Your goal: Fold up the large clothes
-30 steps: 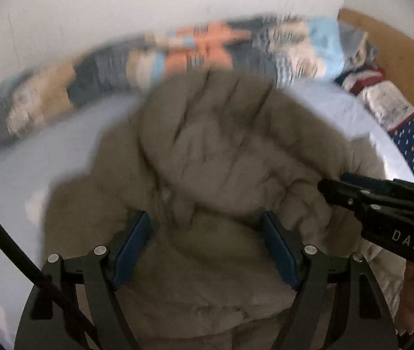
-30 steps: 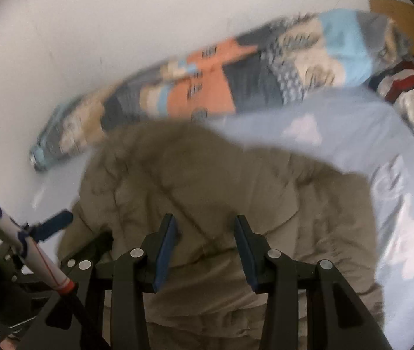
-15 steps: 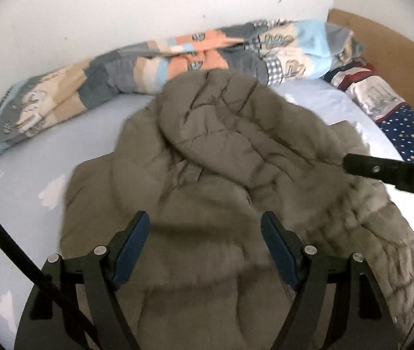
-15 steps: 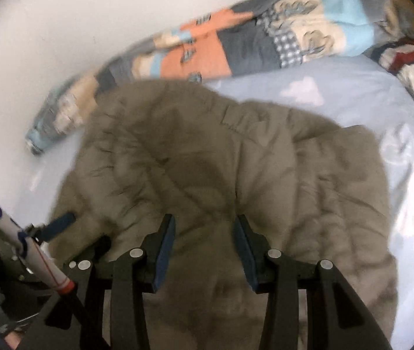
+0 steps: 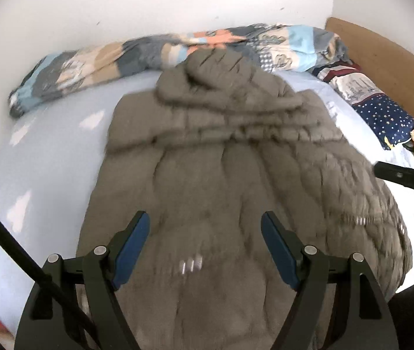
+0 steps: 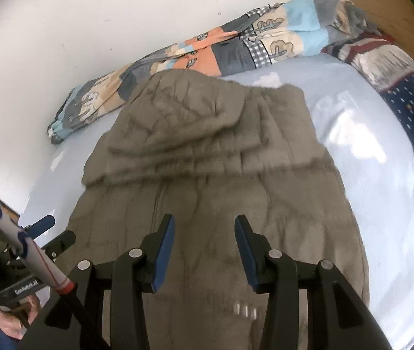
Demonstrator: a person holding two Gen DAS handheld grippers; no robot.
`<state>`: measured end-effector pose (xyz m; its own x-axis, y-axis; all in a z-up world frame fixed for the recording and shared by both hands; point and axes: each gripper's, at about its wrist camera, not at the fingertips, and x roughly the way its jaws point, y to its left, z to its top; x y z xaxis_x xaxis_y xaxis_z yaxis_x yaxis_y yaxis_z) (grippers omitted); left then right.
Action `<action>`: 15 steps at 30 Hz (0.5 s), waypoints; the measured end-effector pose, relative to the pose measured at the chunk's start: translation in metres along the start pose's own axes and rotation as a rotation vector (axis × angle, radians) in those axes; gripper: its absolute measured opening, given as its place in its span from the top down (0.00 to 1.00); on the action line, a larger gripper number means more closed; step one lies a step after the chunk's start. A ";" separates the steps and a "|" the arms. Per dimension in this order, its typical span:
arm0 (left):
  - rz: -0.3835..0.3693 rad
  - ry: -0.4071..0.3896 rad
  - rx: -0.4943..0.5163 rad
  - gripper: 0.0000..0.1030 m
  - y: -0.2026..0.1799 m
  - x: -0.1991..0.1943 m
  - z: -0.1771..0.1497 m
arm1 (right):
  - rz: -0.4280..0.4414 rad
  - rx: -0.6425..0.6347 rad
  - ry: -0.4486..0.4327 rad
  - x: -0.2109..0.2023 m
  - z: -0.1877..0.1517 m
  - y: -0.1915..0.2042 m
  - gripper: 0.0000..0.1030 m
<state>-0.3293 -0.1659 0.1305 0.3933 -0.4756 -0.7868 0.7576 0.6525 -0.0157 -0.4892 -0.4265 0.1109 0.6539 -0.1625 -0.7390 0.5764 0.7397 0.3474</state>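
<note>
Two grippers hang over a big brown coat [image 5: 221, 180] that lies flat on the bed [image 5: 46, 151]. It is a puffy coat, and its hood [image 5: 224, 78] points to the far side, toward the white wall [image 5: 148, 0]. The near end of the coat reaches past the bottom of both views.

On the left gripper [image 5: 205, 233] the fingers [image 5: 132, 239] are spread wide — nothing is between them but the coat far below. On the right gripper [image 6: 204, 239] the fingers [image 6: 163, 248] are spread too, though not as wide, and they pinch nothing. It is hard to tell if either one touches the coat.

Far back, a rolled blanket [image 6: 207, 49] with orange, blue and grey patches lies along the wall. The hood is just beside it. To the far right is a pillow [image 5: 382, 108] with dark blue cloth and small stars, next to a brown headboard [image 5: 382, 55].

From the left view, a black tip of the right gripper pokes in at the right edge, past the coat's right side. From the right view, the left gripper [image 6: 40, 227] shows at the near left with a blue fingertip — a hand [image 6: 11, 318] holds its handle
</note>
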 end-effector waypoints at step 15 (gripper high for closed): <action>0.124 0.115 -0.133 0.25 0.037 -0.008 -0.099 | -0.092 0.023 0.086 -0.032 -0.138 -0.016 0.53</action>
<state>-0.3562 -0.0796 0.0756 0.4109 -0.3215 -0.8531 0.6291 0.7772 0.0102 -0.5871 -0.3437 0.0495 0.5535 -0.1717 -0.8149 0.6438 0.7090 0.2879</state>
